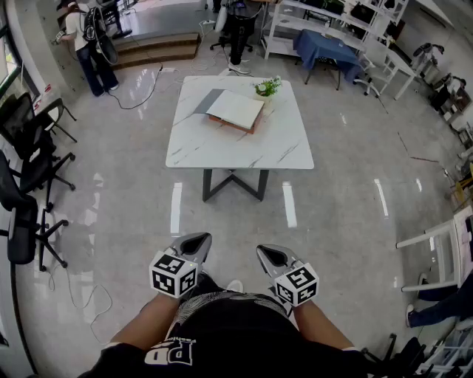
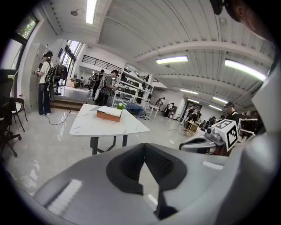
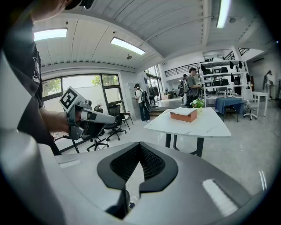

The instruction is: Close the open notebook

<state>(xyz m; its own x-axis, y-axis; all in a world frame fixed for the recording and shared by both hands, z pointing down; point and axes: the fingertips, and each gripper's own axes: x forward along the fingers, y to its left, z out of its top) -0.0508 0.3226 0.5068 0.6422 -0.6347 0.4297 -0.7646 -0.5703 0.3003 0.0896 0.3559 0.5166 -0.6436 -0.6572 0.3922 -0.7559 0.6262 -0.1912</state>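
A: What's closest?

B: The wearer's two bare forearms [image 1: 151, 321] at the bottom of the head view, each carrying a tool low over the glossy floor [image 1: 118, 221]. The left gripper [image 1: 194, 242] and right gripper [image 1: 270, 255] hang side by side, a little apart, with a marker cube [image 1: 174, 273] on each.

A: How do the jaws stand?

B: On the left gripper [image 2: 144, 147], its own view shows the tips pressed together with nothing between them, only a thin wedge of floor behind. The right gripper [image 3: 139, 147] is the same: tips meeting, empty.

A: And the notebook?

B: Well apart from both tools. It lies on the white marble-patterned table [image 1: 222, 148] ahead, on the far half. The notebook [image 1: 235, 108] shows white pages facing up, with a reddish-brown edge beneath. A grey sheet [image 1: 209, 101] touches its left side; whether that is the cover, I cannot tell.

A: Anything else on the table?

B: A small green plant [image 1: 267, 87], just beside the notebook's far right corner.

A: Farther off?

B: Black office chairs [image 1: 29, 159] along the left wall, a person [image 1: 89, 44] standing at the far left, and a blue cloth [image 1: 325, 46] over a table by white shelving [image 1: 295, 18].
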